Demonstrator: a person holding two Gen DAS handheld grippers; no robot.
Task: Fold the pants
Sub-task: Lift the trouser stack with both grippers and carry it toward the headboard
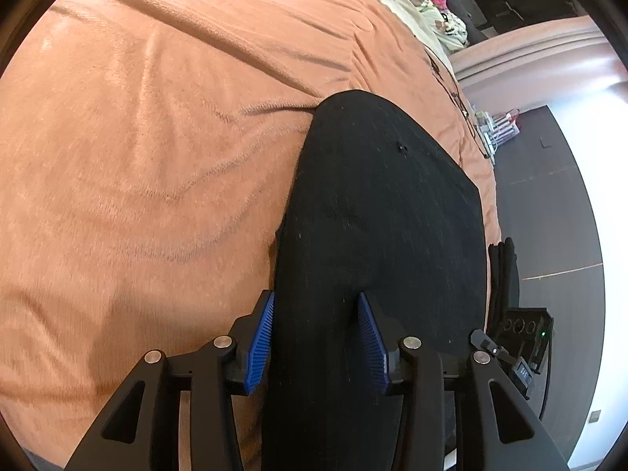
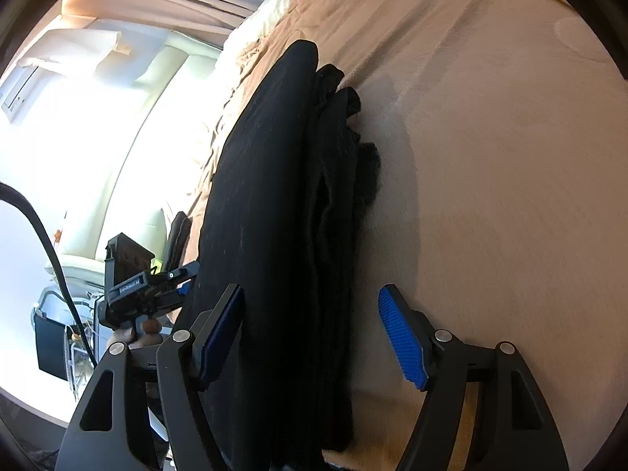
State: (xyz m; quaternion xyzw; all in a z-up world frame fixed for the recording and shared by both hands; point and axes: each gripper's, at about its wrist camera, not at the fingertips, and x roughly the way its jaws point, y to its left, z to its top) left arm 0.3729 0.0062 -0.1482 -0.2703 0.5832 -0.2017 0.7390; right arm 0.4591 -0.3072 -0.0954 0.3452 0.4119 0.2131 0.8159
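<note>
Black pants (image 1: 376,212) lie folded in a long stack on an orange blanket (image 1: 149,165). My left gripper (image 1: 315,295) is open at the near end of the stack. Its blue pads (image 1: 261,339) straddle the top layer, the left one at the fabric's left edge, and neither visibly pinches it. In the right wrist view the pants (image 2: 267,180) show layered edges along their right side. My right gripper (image 2: 311,287) is open wide across the stack. Its right pad (image 2: 404,337) hangs over bare blanket (image 2: 490,165), clear of the cloth.
The bed's edge runs close beside the pants, with dark floor (image 1: 557,196) beyond. Cream printed bedding (image 1: 424,4) lies at the bed's far end. A hand (image 2: 135,339) holds the other gripper's body left of the stack. A black cable (image 2: 47,243) hangs there before a bright window.
</note>
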